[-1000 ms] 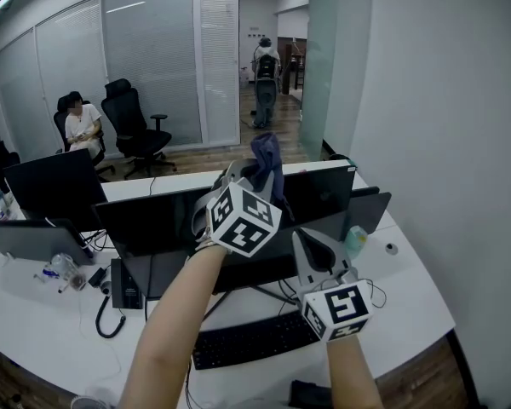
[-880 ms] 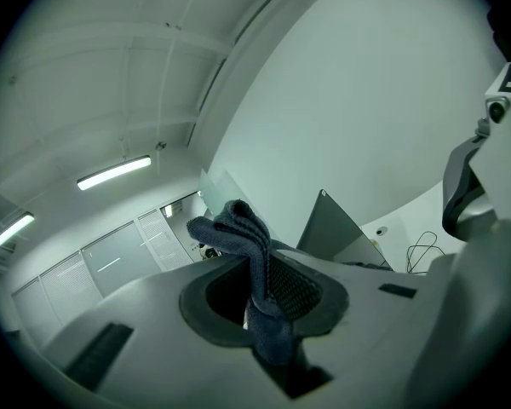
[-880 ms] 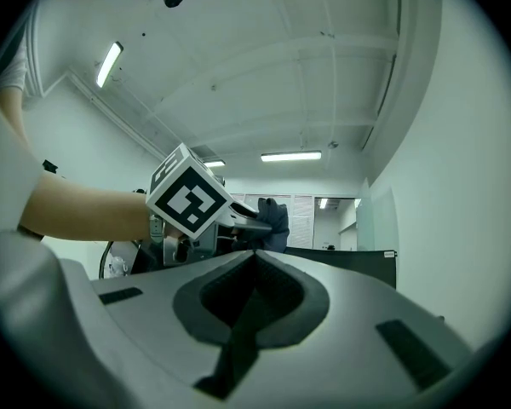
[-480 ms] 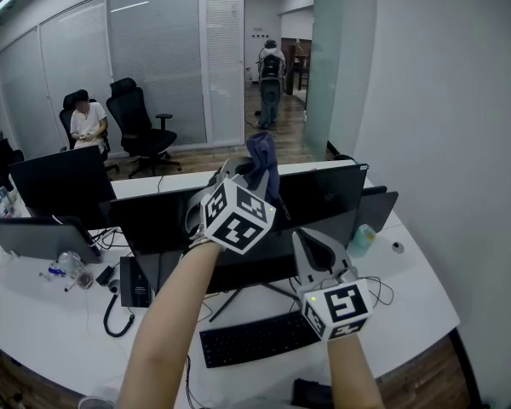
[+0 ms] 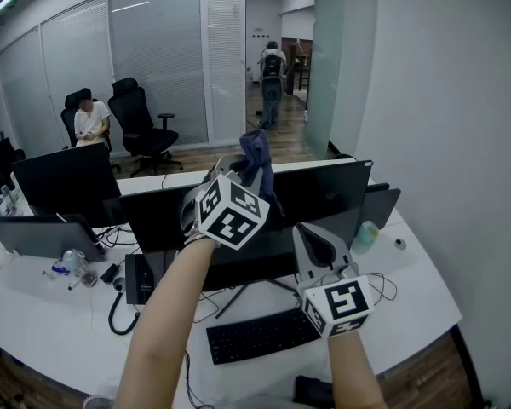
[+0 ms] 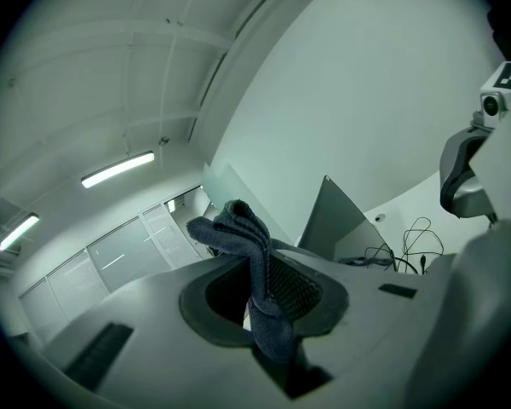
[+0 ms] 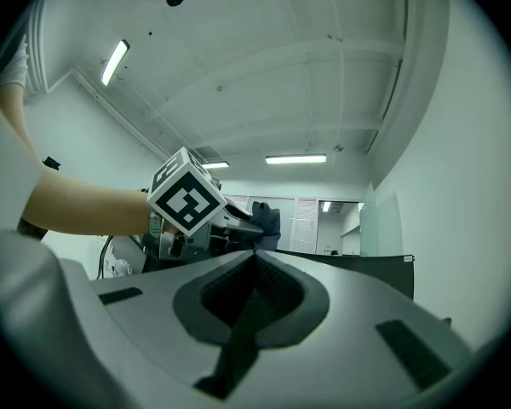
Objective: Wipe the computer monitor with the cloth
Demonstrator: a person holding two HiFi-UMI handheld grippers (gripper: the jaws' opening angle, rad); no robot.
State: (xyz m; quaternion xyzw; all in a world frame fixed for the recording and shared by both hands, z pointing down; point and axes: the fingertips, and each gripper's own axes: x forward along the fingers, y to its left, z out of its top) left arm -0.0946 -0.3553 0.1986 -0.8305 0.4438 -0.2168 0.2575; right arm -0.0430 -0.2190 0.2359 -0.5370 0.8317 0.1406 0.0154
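Leftmost, well to the left of the computer monitor (image 5: 324, 192), a second dark screen (image 5: 64, 181) stands on the same white bench (image 5: 413, 301). Behind it a seated person (image 5: 89, 119) occupies an office chair. Closer to the monitor, the left hand-held gripper (image 5: 238, 167) is raised at the level of its top edge, marker cube toward the camera. In the left gripper view this hand-held gripper (image 6: 260, 290) has its jaws clamped on the dark blue cloth (image 6: 238, 230). The cloth (image 5: 257, 153) bunches above the jaws and rises past the monitor's top edge; contact with the screen cannot be judged. A black keyboard (image 5: 255, 335) lies on the bench below the monitor. The right hand-held gripper (image 5: 315, 247) hovers low before the monitor's lower half; its own view shows the jaws (image 7: 254, 261) pressed together with nothing between them. Just right of the monitor stands a small pale bottle (image 5: 366, 237).
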